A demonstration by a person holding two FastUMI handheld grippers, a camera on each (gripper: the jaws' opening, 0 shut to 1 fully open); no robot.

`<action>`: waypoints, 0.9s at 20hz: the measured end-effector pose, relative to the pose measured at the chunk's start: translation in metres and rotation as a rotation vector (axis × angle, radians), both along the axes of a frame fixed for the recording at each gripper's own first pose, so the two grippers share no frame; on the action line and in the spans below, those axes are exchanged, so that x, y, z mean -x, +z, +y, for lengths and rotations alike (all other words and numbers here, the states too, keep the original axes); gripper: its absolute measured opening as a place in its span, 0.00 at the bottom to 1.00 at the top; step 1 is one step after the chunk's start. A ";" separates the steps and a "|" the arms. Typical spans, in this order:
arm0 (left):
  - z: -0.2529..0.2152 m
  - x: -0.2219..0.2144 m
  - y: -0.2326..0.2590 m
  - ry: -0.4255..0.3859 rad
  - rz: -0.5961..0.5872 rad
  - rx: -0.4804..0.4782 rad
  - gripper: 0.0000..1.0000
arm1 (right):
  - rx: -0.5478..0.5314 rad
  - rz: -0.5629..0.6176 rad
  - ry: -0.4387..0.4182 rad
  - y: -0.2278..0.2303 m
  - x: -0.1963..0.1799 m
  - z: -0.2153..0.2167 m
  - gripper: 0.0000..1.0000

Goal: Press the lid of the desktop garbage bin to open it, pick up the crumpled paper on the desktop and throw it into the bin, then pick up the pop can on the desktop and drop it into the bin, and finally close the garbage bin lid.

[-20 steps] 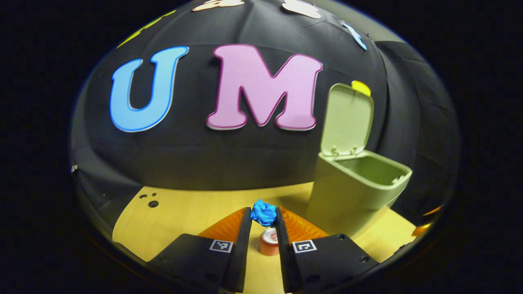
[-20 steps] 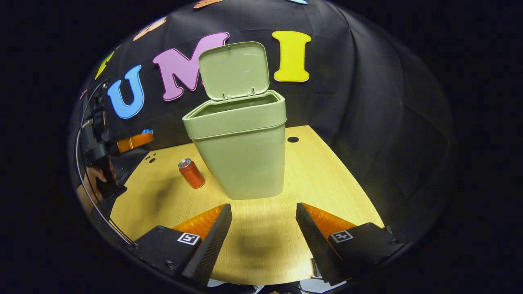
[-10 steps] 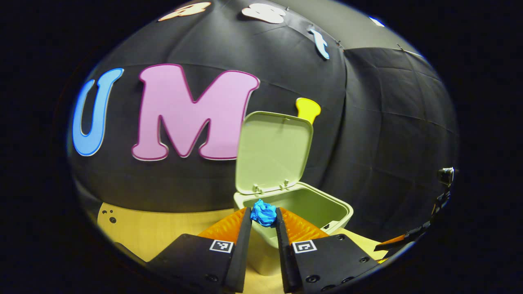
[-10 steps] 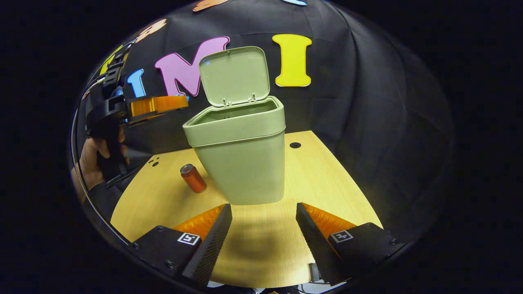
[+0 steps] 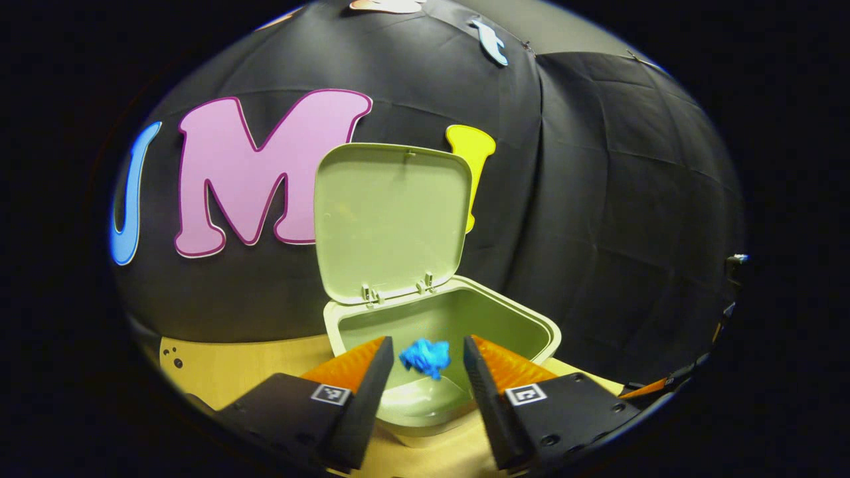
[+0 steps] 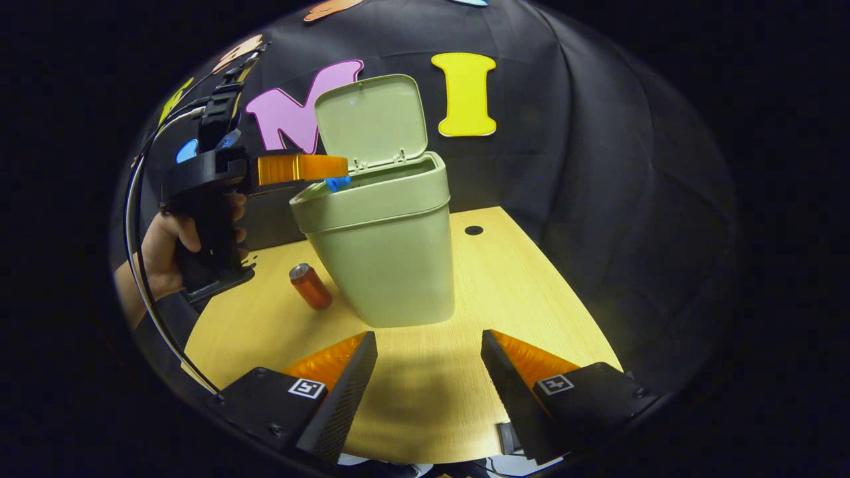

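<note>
A: Where's the crumpled blue paper ball (image 5: 425, 357)?
B: Loose between the left gripper's (image 5: 425, 345) parted fingers, over the open pale-green plastic bin (image 5: 544, 330).
A: The right gripper (image 6: 428, 345)?
B: Spread, empty, above the wooden table (image 6: 518, 279); the red can (image 6: 310, 286) stands beside the bin.

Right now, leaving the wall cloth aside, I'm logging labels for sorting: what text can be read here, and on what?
On the pop can: print too small to read.
On the garbage bin: none.
On the crumpled paper: none.
On the square markers of the left tongs and right tongs: coded patterns, no words.
</note>
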State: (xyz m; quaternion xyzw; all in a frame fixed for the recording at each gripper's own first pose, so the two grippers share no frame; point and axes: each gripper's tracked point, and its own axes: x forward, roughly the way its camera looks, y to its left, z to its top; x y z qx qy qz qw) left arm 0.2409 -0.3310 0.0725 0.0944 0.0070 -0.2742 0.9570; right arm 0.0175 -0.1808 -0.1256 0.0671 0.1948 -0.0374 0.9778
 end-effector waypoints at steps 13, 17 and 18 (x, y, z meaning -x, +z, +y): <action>0.138 0.051 0.007 0.182 -0.074 0.080 0.98 | 0.005 0.011 0.021 -0.009 0.010 0.044 0.99; 0.222 0.079 -0.020 0.287 -0.043 0.094 0.98 | 0.021 0.018 0.053 -0.016 0.008 0.077 0.99; 0.241 0.086 -0.030 0.309 -0.026 0.097 0.98 | 0.023 0.017 0.064 -0.018 0.007 0.088 0.99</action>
